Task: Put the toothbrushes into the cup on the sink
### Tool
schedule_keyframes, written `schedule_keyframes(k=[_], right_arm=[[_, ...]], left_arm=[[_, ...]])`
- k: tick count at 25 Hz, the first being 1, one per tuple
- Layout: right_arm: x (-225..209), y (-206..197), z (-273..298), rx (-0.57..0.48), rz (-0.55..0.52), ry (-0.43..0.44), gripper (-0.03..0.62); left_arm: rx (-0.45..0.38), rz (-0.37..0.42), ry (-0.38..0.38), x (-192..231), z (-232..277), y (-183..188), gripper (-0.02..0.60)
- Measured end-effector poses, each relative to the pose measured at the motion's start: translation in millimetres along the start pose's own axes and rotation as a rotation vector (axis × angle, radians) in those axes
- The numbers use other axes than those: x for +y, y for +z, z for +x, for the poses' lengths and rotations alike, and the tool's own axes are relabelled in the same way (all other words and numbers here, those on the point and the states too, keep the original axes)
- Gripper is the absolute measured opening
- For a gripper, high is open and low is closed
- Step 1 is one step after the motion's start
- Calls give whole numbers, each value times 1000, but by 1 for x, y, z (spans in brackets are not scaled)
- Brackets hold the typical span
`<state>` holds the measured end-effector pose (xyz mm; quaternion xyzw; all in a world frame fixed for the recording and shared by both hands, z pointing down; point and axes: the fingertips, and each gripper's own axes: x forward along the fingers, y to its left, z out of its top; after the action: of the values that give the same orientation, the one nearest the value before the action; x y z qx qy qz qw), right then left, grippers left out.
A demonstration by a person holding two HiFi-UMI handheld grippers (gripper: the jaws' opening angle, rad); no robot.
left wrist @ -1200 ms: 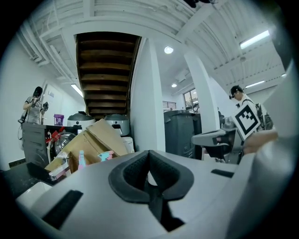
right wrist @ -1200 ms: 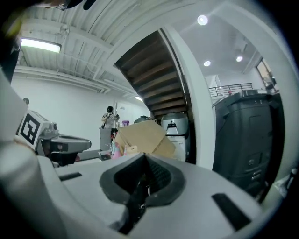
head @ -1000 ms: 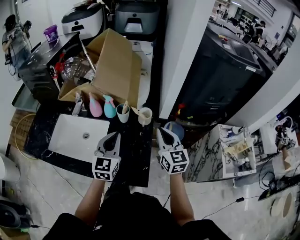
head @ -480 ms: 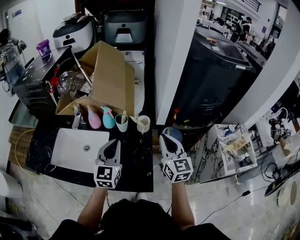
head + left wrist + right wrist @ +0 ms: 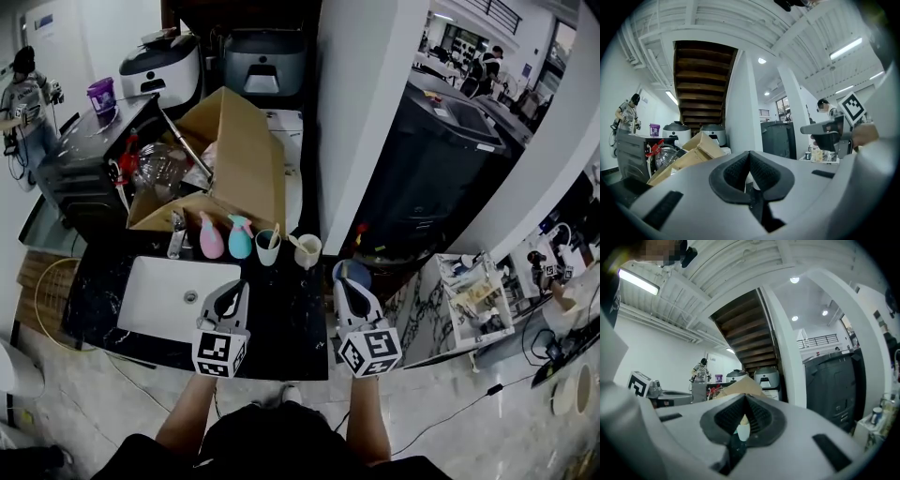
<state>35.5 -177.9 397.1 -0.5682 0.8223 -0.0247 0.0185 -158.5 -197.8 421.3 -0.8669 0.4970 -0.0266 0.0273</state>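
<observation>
Two cups stand at the back of the black counter (image 5: 281,309), right of the white sink (image 5: 159,295). A pale green cup (image 5: 268,251) and a cream cup (image 5: 308,253) each have a light toothbrush handle sticking out. My left gripper (image 5: 232,292) hovers over the counter in front of them, shut and empty. To the right of it, my right gripper (image 5: 348,291) is near the counter's right edge, also shut and empty. In the left gripper view its pads (image 5: 736,171) meet. The right gripper (image 5: 744,401) faces the cream cup (image 5: 743,430), seen low between its pads.
A pink bottle (image 5: 212,244) and a teal bottle (image 5: 240,241) stand beside the faucet (image 5: 176,234). An open cardboard box (image 5: 234,159) rises behind them. A white pillar (image 5: 361,103) and a dark cabinet (image 5: 441,159) stand to the right. A blue round object (image 5: 352,272) lies off the counter's right edge.
The head view has shifted, so the counter and cups sit a little further right in the picture. Both grippers stay shut and empty at the counter's front.
</observation>
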Motion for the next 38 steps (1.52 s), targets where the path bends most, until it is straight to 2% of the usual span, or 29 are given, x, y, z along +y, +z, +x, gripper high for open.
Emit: schedule_keyframes(k=[6, 14, 22, 38], right_arm=[[36, 14, -16, -33, -1, -19, 2], [71, 11, -38, -43, -3, -68, 2], [83, 18, -51, -48, -20, -115, 2], [92, 18, -41, -55, -27, -131, 2]], left_arm=[[-23, -18, -18, 17, -30, 8, 2], [-57, -12, -34, 35, -61, 12, 2], [-74, -20, -70, 40, -70, 17, 2], [-74, -17, -88, 53, -70, 15, 2]])
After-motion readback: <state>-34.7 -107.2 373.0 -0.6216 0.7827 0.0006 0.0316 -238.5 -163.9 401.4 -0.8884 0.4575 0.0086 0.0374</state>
